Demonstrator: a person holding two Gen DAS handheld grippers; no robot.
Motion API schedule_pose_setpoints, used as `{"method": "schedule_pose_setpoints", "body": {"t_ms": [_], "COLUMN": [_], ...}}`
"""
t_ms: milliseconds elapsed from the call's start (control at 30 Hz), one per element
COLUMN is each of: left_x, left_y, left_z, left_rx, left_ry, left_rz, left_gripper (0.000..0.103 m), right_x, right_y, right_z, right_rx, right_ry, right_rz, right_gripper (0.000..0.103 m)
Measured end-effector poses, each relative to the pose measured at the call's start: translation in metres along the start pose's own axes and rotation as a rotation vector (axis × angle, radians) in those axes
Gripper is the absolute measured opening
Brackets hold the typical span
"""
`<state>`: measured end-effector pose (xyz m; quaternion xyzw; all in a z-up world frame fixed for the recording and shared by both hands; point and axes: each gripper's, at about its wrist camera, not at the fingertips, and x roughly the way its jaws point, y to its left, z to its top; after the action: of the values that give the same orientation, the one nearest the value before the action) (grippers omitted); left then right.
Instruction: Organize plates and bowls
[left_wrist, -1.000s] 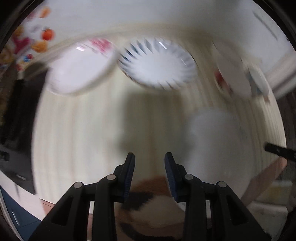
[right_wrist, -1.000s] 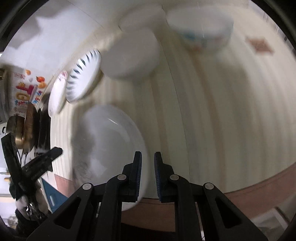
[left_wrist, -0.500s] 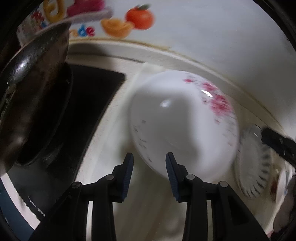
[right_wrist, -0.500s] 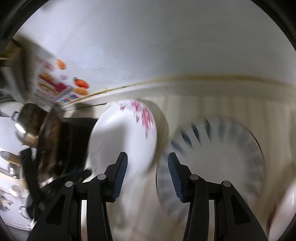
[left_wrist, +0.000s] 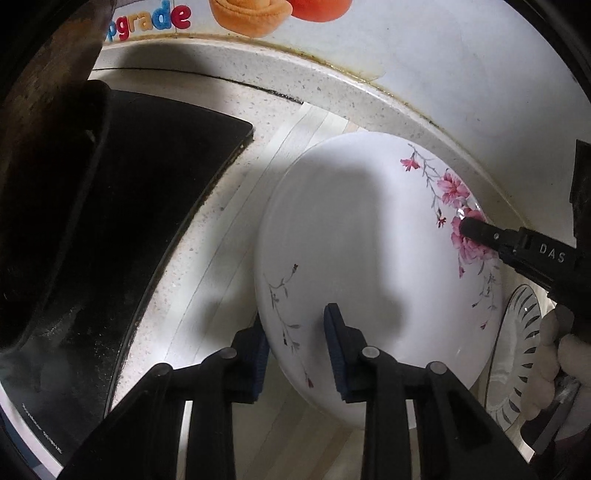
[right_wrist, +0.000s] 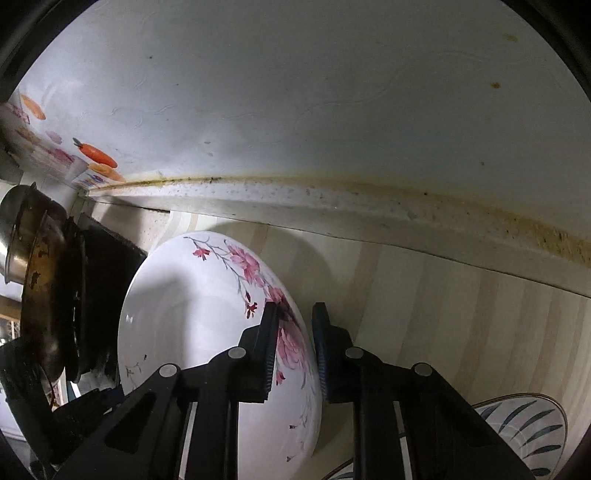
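Both grippers have moved in on the floral plate (left_wrist: 369, 258) beside the stove (left_wrist: 147, 184): left gripper (left_wrist: 295, 354) and right gripper (right_wrist: 293, 354) half-open, straddling opposite rims, not yet clamped. Two-handed lift looks next.

The flowered plate (left_wrist: 369, 266) serves as the landmark. To its left, a narrow strip of striped counter (left_wrist: 236, 236) lies bare, hemmed by the black stove top (left_wrist: 140, 206) and the dark pan (left_wrist: 48, 184) on it. Behind the plate, the wall (right_wrist: 332, 92) closes off passage. To its right in the right wrist view, the counter is open as far as the blue-patterned plate (right_wrist: 528, 428). Both plate rims are straddled: the left gripper (left_wrist: 295, 332) at the near edge, the right gripper (right_wrist: 294, 325) at the flowered edge.
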<state>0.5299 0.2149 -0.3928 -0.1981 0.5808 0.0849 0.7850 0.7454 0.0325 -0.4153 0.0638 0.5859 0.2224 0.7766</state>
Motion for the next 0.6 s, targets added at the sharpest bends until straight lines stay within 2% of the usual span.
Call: {"method": "schedule_pose_setpoints", "body": {"t_ms": [167, 300, 400, 600], "left_x": [-0.016, -0.038, -0.049, -0.085], "left_y": [-0.008, -0.007, -0.012, -0.04], "left_z": [-0.009, -0.028, -0.023, -0.036], "left_rx": [0.04, 0.06, 0.059, 0.125], "left_ry": [-0.028, -0.036, -0.038, -0.047], "left_rz": [-0.011, -0.021, -0.05, -0.097], "left_gripper": [0.026, 0.026, 0.026, 0.026], "right_x": [-0.015, -0.048, -0.073, -0.132], "right_y": [-0.001, -0.006, -0.008, -0.022], "right_z": [-0.01, -0.024, -0.038, -0.08], "right_rx": [-0.007, -0.013, 0.001, 0.027], "right_ry": [-0.015, -0.048, -0.07, -0.096], "right_rz": [0.014, 0.042, 0.056, 0.089], "right_gripper": [0.017, 0.017, 0.017, 0.016]}}
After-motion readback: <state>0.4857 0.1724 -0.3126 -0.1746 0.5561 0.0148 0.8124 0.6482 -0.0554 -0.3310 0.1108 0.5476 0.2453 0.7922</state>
